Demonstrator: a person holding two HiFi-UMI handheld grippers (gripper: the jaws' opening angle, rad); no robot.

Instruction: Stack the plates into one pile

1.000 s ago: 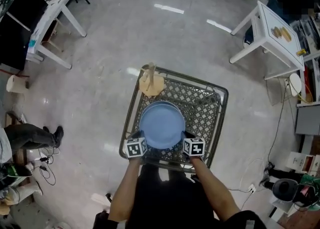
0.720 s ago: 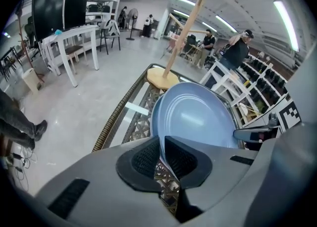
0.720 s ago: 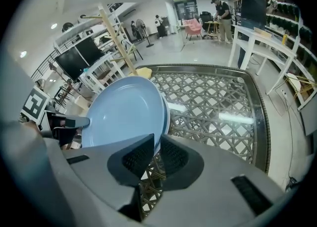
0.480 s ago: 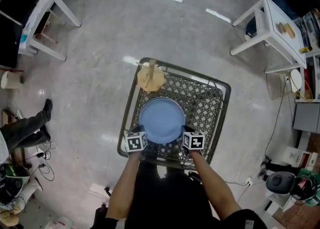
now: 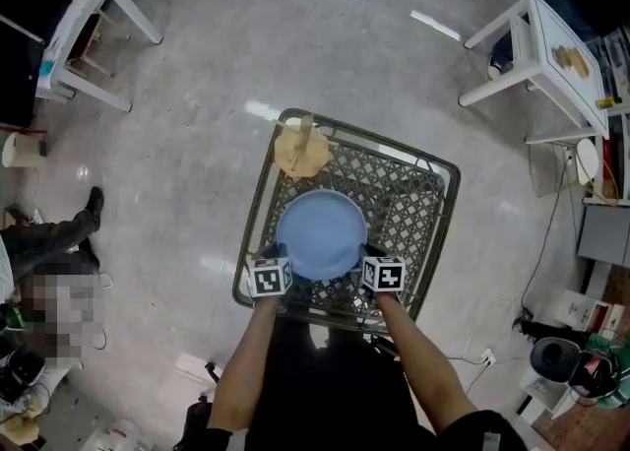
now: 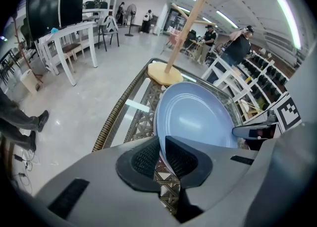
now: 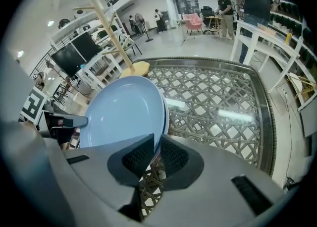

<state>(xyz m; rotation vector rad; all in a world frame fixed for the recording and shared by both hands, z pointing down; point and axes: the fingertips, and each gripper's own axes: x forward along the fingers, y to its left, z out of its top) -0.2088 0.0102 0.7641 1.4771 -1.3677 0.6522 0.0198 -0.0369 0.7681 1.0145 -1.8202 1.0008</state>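
A light blue plate (image 5: 320, 232) lies over the middle of the lattice-topped table (image 5: 433, 232), and a second rim shows just under it in the right gripper view. My left gripper (image 5: 281, 260) holds the plate's near left rim and my right gripper (image 5: 366, 260) its near right rim. In the left gripper view the rim of the plate (image 6: 198, 117) runs down between the pads of the left gripper (image 6: 161, 154), whose jaws have just been opening a little. In the right gripper view the right gripper (image 7: 156, 154) pinches the edge of the plate (image 7: 124, 117).
A wooden stand with an upright rod (image 5: 300, 149) sits at the table's far left corner, close behind the plate. White tables (image 5: 551, 45) stand on the floor at the far right and far left. A person's leg (image 5: 59, 232) is at the left.
Both grippers and the plate have sunk slightly toward the table top. The person's legs at the left have shifted.
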